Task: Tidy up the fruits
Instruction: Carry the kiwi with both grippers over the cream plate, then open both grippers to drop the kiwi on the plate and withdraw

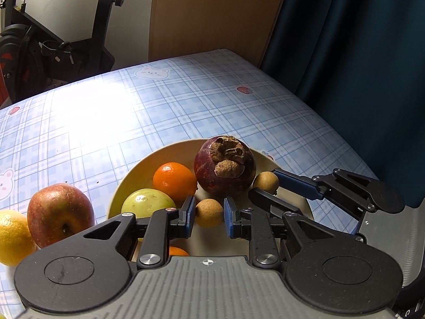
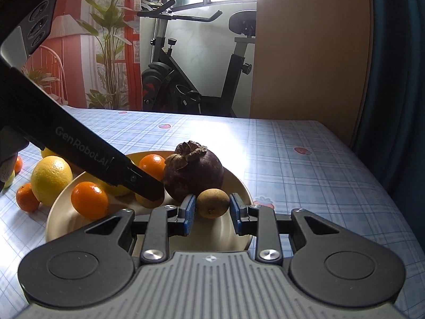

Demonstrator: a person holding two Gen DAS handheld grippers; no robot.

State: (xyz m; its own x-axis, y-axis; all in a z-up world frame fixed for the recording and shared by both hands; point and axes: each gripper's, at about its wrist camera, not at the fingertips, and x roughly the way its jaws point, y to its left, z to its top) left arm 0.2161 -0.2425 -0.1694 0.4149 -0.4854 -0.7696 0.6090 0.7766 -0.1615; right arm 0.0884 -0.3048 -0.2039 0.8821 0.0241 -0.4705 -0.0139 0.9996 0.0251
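Note:
A cream bowl on the checked tablecloth holds a dark purple mangosteen, an orange, a green fruit and two small brown longans. My left gripper is open with one longan between its blue pads, small gaps on both sides. My right gripper is open around the other longan, which rests in the bowl in front of the mangosteen. The right gripper shows in the left wrist view beside that longan.
A red apple and a lemon lie on the table left of the bowl. In the right wrist view a lemon and small oranges lie left of the bowl. An exercise bike, a wooden panel and a blue curtain stand behind the table.

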